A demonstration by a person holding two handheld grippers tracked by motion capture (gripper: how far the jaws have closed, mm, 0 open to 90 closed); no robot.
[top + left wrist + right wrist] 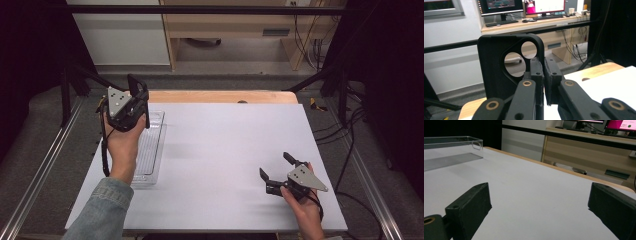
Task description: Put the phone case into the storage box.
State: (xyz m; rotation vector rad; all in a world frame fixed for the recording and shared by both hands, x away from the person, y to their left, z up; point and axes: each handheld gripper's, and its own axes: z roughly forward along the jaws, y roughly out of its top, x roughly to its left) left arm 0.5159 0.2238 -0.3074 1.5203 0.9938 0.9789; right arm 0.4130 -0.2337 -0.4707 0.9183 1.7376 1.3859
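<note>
Left gripper (134,95) clenched on the phone case (499,67), lifted above the tray (152,150) — not set down; right gripper (277,172) released.

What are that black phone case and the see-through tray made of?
The phone case, held upright in the left tongs, looks like matte black plastic or rubber: dull, with no shine and moulded camera holes. Which of the two is hard to tell. The tray looks like clear hard plastic: the table shows through it, and its ribbed floor and edges glint.
</note>
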